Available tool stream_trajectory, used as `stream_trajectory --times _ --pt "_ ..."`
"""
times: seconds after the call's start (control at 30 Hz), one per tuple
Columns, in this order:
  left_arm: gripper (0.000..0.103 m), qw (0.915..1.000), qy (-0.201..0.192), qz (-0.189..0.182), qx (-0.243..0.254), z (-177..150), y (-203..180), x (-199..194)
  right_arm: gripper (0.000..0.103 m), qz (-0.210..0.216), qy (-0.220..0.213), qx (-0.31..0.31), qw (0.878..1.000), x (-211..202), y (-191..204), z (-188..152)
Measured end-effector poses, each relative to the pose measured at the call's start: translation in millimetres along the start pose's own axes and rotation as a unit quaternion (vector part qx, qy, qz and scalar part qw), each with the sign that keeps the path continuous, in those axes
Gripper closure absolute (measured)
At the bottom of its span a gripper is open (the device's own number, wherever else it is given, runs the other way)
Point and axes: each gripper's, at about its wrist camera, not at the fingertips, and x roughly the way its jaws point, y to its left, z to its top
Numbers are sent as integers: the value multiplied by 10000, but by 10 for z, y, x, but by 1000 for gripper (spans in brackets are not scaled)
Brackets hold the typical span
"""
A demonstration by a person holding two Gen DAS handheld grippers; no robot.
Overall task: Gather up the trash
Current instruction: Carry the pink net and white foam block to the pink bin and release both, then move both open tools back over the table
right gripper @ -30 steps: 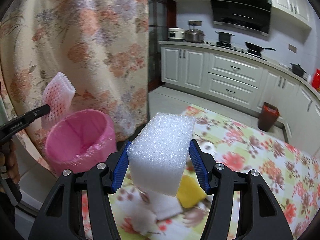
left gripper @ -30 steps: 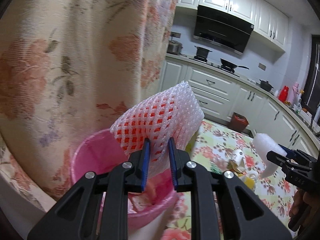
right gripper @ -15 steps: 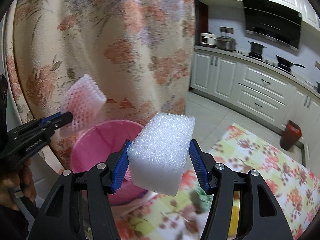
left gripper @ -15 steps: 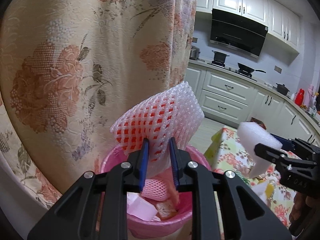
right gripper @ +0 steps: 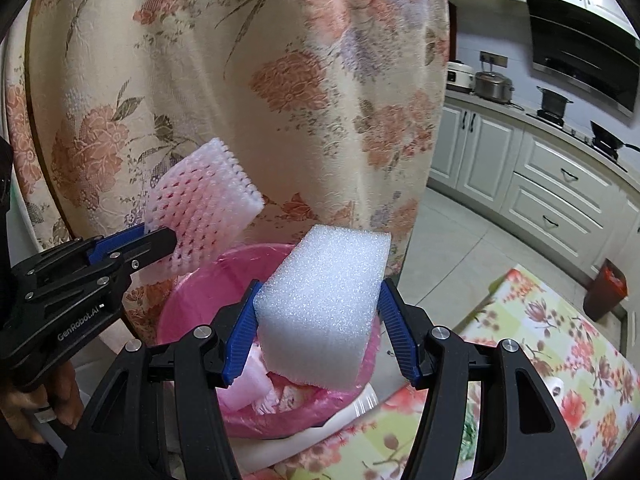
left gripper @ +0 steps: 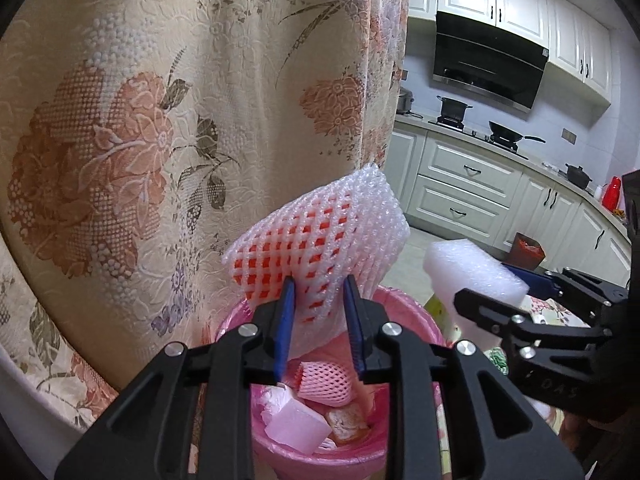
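My left gripper is shut on a pink-and-white foam fruit net and holds it just above the pink trash bin. The net also shows in the right wrist view. My right gripper is shut on a white foam block, over the near rim of the same bin. The block shows at the right of the left wrist view. Inside the bin lie another foam net, a pale block and scraps.
A floral curtain hangs close behind the bin. A table with a floral cloth lies to the right. Kitchen cabinets, a stove with pots and a small red floor bin stand beyond.
Both grippers have moved left from the table toward the pink bin, carrying the foam net and the foam block. They now hang over the bin.
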Motion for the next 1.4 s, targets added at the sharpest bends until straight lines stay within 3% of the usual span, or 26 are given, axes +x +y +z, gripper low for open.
stream_trajectory --times 0.2,0.5,0.77,1.4 --pt "43 9999 102 -25 -37 -25 2 95 32 -101 54 16 9999 101 -76 -13" --pt "43 9999 143 -38 -69 -77 13 77 32 -334 14 303 9990 -77 -373 -152" --pt "43 9998 97 -154 16 -104 -143 -42 32 -734 -92 581 9956 -497 -790 -370" --pt "43 9956 300 -735 498 -427 -1027 -253 31 -1553 -76 1329 9789 -1412 -1649 -1270"
